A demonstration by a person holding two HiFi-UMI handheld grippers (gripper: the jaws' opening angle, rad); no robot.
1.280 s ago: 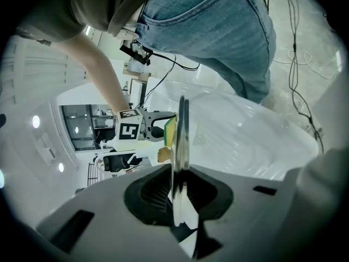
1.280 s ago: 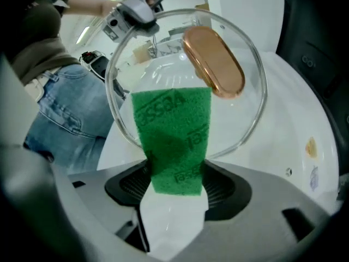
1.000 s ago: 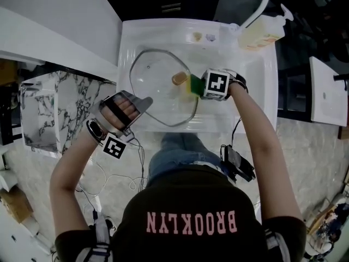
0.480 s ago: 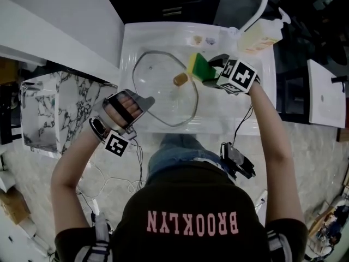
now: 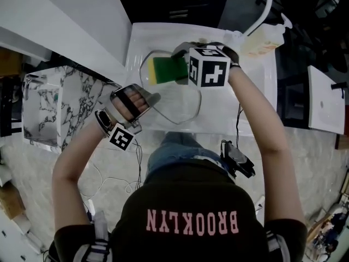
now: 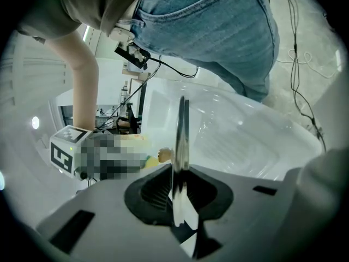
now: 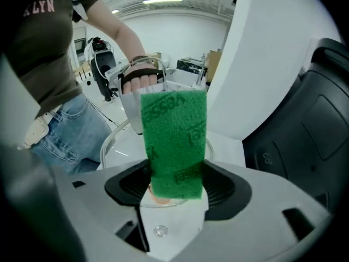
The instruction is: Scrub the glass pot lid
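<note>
- The glass pot lid (image 5: pixel 175 105) is lying in the white sink (image 5: pixel 140 37), just as it was a second ago, and its near-left rim is still being gripped.
- The left gripper (image 5: pixel 150 99) is staying clamped on that rim. In the left gripper view its jaws (image 6: pixel 182 190) are pressing together on the lid's edge (image 6: pixel 182 130), which is showing there as a thin upright line.
- The right gripper (image 5: pixel 181 65) is closed on a green and yellow sponge (image 5: pixel 163 70). In the right gripper view the green pad (image 7: pixel 174 141) is sticking out from between the two jaws.
- A second ago the sponge was sitting at the right of the lid's knob, and half a second ago it was being held up beside the knob. Now it is hanging over the far-left part of the lid, with its green face turned up towards the head camera.
- The knob is no longer showing in the head view. The left gripper view is still catching it as a small tan knob (image 6: pixel 165 155) beyond the rim.
- Whether the sponge is touching the glass cannot be told.
- The marker cube (image 5: pixel 209 66) on the right gripper is now lying over the far middle of the sink.
- The soap bottle (image 5: pixel 262 40) and the faucet (image 5: pixel 260 1) are staying at the far right.
</note>
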